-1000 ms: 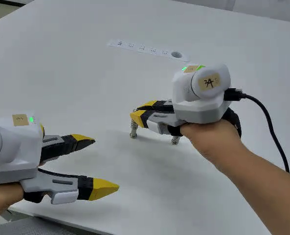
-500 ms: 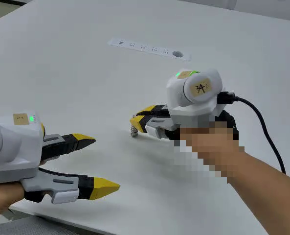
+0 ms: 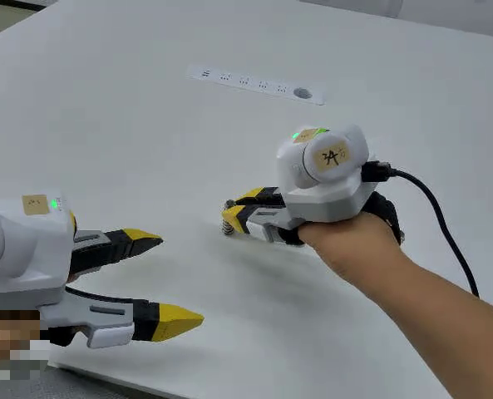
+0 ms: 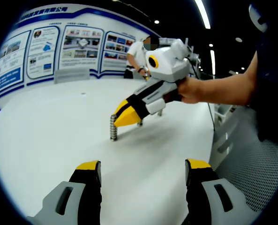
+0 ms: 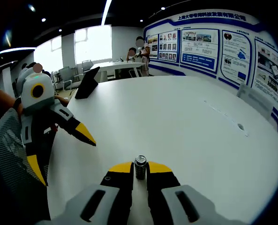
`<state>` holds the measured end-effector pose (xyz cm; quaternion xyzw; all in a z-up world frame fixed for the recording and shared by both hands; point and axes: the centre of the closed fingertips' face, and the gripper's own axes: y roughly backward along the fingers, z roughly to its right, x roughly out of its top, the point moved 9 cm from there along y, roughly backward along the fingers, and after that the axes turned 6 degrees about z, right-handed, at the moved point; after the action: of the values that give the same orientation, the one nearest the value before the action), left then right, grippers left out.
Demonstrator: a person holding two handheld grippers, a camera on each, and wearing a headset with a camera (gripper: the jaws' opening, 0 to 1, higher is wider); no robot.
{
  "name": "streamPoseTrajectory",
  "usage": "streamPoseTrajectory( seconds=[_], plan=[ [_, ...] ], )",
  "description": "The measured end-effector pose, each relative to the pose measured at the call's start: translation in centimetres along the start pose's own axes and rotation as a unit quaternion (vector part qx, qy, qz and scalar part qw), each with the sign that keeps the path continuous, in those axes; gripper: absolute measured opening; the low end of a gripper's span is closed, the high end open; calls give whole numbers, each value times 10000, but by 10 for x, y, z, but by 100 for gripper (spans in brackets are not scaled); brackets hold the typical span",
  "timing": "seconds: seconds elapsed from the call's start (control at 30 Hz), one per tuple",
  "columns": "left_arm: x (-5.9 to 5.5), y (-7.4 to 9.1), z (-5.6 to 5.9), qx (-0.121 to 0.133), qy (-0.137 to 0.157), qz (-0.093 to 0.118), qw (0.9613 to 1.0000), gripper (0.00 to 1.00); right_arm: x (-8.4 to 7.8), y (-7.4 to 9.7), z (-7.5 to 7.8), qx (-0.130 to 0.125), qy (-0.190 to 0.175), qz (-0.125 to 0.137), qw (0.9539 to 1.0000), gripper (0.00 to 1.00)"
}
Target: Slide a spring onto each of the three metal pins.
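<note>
The head view looked down from behind the left gripper (image 3: 179,278) and right gripper (image 3: 234,213). The left gripper view faced the right one across the table (image 4: 45,140). The right gripper view sat close over the spring-wrapped pin (image 5: 140,167) at its jaws. All three shared that pin.

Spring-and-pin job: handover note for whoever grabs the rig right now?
Left hand-held gripper: open, holding nothing, over the white table.
Right hand-held gripper: jaws closed on the top of a steel coil spring standing on a metal pin.
Done: that pin carries its spring.
Left: release; check the other pins, one showing behind the right gripper, too small to judge.
</note>
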<state>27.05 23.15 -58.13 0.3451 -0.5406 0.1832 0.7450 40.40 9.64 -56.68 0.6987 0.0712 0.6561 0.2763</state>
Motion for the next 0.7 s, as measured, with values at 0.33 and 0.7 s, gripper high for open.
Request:
streamPoseTrajectory(
  seconds=[0.33,0.7],
  plan=[
    [1,0,0,-3,-18,13,10000,74,-7,7,-2,-25,-41,-98,9999,13],
    [2,0,2,-39,-30,44,10000,74,-9,23,-14,-25,-20,-78,10000,14]
  ],
)
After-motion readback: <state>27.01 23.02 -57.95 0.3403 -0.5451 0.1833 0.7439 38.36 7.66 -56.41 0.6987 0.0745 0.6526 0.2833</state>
